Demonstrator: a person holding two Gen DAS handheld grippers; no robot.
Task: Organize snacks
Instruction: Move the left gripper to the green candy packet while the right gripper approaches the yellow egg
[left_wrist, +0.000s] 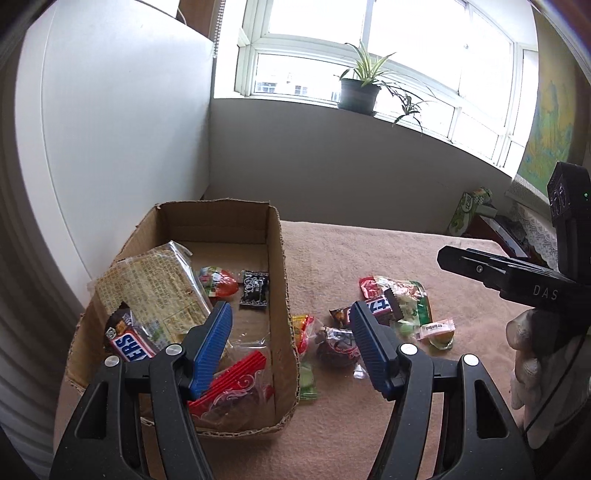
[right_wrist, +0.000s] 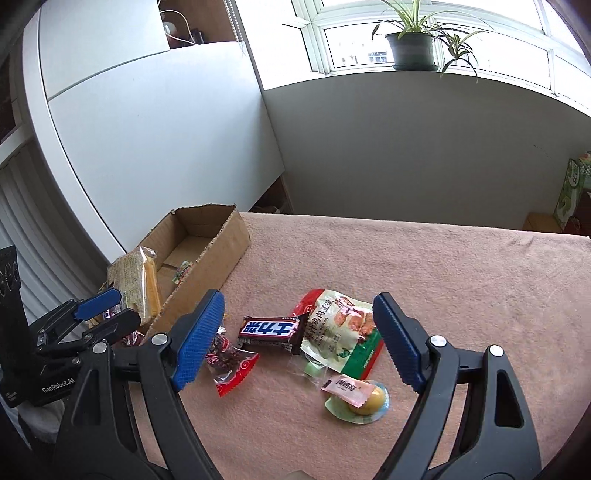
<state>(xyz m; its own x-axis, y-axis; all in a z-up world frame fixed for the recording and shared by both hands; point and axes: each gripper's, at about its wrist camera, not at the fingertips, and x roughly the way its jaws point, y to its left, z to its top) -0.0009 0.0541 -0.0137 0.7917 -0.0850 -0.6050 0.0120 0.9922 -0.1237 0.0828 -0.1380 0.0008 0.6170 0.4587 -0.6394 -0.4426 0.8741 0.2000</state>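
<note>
A cardboard box (left_wrist: 280, 280) (right_wrist: 229, 243) sits at the left of the pink-covered table. Inside lie a cracker pack (left_wrist: 155, 291), a Snickers bar (left_wrist: 129, 345), a red-patterned bag (left_wrist: 236, 384) and small sweets. My left gripper (left_wrist: 291, 332) hangs open over the box's right wall, holding nothing. Loose snacks lie on the cloth: a Snickers bar (right_wrist: 269, 330), a green-and-red pouch (right_wrist: 343, 332), a bag of red dates (right_wrist: 225, 360), a pink sweet (right_wrist: 345, 387) on a yellow jelly cup (right_wrist: 365, 404). My right gripper (right_wrist: 299, 339) is open above them, empty.
The pink cloth (right_wrist: 443, 280) covers the table, with bare cloth to the right and far side. A white cabinet (left_wrist: 110, 129) stands behind the box. A potted plant (left_wrist: 358, 92) is on the windowsill. A gloved hand (left_wrist: 532, 354) holds the right gripper.
</note>
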